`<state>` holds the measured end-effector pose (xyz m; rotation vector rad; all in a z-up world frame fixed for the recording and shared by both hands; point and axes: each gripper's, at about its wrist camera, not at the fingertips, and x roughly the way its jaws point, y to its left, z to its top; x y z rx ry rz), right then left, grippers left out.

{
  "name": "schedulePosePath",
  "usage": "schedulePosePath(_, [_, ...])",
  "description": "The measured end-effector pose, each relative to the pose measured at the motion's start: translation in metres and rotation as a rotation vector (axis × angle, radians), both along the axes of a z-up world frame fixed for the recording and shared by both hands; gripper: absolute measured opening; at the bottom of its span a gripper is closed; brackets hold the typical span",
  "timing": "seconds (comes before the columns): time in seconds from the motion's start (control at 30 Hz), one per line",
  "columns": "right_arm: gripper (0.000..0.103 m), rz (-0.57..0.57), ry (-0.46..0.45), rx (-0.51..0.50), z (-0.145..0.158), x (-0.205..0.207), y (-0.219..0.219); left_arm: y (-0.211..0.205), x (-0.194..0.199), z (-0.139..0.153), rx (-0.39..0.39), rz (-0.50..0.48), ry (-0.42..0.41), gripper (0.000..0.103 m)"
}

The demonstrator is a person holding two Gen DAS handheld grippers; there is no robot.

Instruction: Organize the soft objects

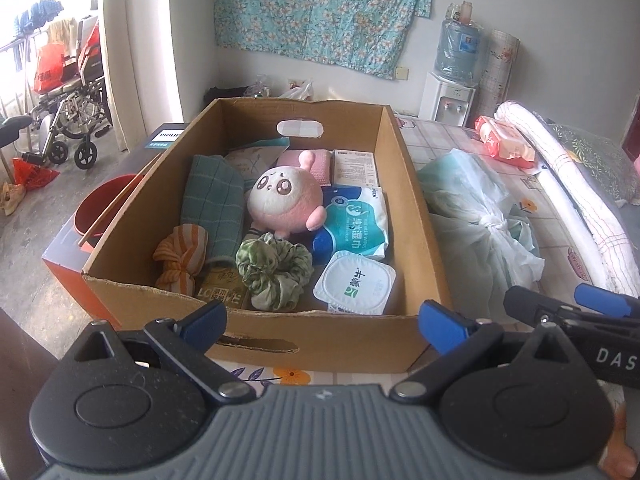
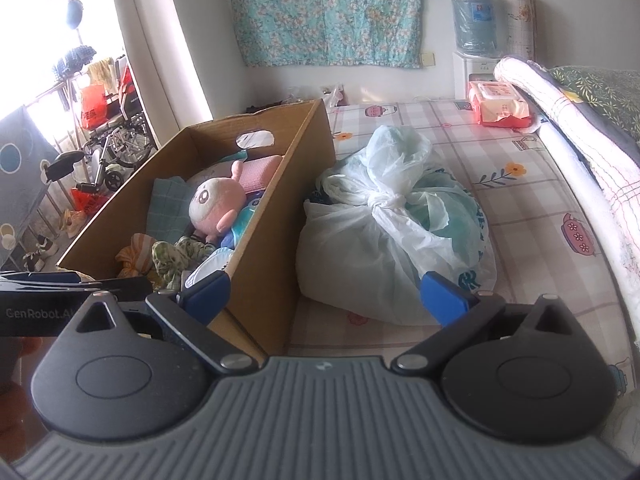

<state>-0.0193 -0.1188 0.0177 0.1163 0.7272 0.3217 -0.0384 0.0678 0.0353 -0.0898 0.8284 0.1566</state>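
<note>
Mostly done: plush (image 1: 285,200) & scrunchie (image 1: 274,274) already in box (image 1: 256,334); tied bag (image 2: 394,236) at 3 o'clock left. Left gripper (image 1: 322,326) & right gripper (image 2: 324,298) both apart, empty.

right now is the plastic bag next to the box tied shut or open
Tied shut. The plastic bag is knotted at the top, with its handles twisted together, and lies on the bed beside the cardboard box.

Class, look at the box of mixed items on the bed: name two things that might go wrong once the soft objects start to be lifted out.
1. The pink plush toy lies partly on the wipes packet, so lifting it may drag or shift the packet.
2. The green scrunchie touches the sealed yogurt cup; the open left tongs might catch the cup's foil lid.
</note>
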Motion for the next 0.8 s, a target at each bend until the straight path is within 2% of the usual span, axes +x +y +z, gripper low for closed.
schedulePosePath(0.3, [0.102,0.082,-0.015,-0.039,0.006,-0.005,0.021,0.007,-0.001,-0.007,-0.008,0.033,0.047,0.102])
schedulePosePath(0.8, [0.102,0.094,0.015,-0.094,-0.001,0.004,0.032,0.016,-0.001,-0.013,-0.006,0.063,0.077,0.102])
